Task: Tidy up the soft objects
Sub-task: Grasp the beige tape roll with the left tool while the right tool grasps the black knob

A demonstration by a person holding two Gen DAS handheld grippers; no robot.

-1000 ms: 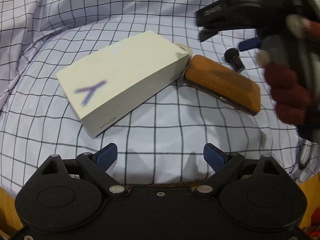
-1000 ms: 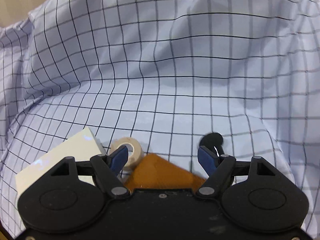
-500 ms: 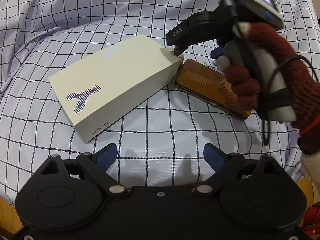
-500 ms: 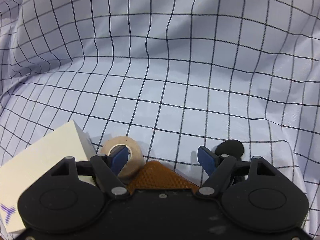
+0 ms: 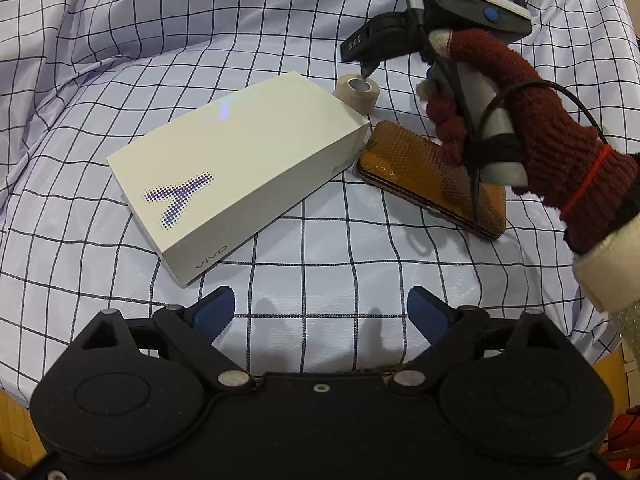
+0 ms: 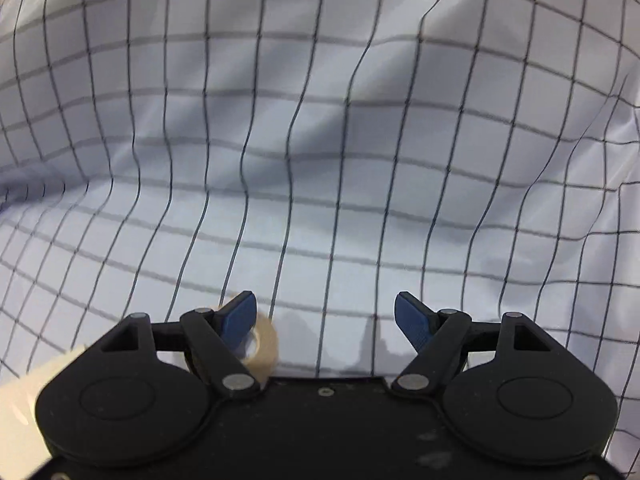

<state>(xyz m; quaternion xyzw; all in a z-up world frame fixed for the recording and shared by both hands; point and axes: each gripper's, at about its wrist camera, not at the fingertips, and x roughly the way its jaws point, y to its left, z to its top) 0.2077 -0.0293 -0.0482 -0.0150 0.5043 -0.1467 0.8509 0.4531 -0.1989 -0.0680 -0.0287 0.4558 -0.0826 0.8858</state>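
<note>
A white phone box with a purple Y lies on the checked cloth. A beige tape roll stands at its far corner, and an orange mesh-covered case lies to its right. My left gripper is open and empty, hovering in front of the box. My right gripper is open; its left finger sits over the tape roll, with the tip seen at the roll's hole in the left wrist view. The box corner shows at the lower left.
The cloth rises in folds at the back and on the left. A gloved hand holds the right gripper above the orange case. Wooden floor shows at the lower corners.
The right gripper has moved forward and left over the tape roll; the case and the small black object have dropped out of its view. The left gripper has pulled back slightly.
</note>
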